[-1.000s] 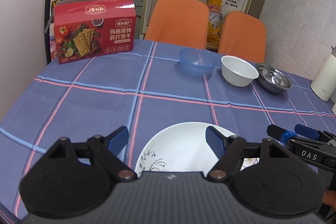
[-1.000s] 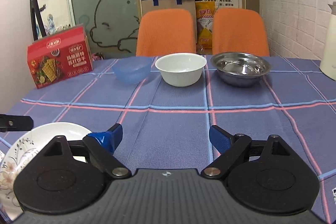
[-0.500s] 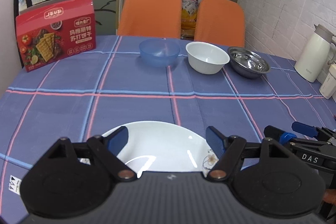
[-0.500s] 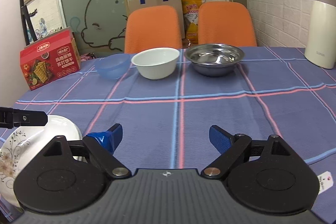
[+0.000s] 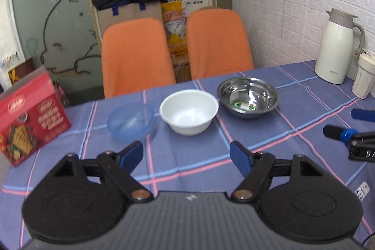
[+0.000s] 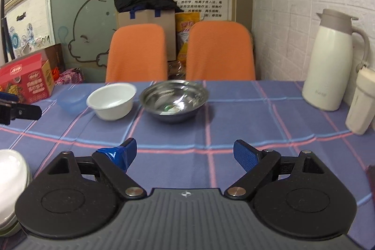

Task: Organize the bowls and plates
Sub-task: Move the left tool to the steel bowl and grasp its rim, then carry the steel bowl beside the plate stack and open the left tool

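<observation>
Left gripper [image 5: 186, 154] jaws apart and empty, right gripper [image 6: 185, 154] likewise parted with nothing held, blue bowl [image 5: 130, 121], white bowl [image 5: 189, 111] and steel bowl [image 5: 248, 97] in a row on checked tablecloth [image 5: 199, 163], white plate [image 6: 10, 182] at near left edge

Both views swung from the plate [image 6: 9, 179] toward the bowls [image 5: 188, 111].

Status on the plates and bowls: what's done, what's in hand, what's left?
Done: white plates sit stacked at the near left. In hand: nothing; left tongs and right tongs are open and empty. Left: blue bowl, white bowl and steel bowl stand separately, unstacked.
</observation>
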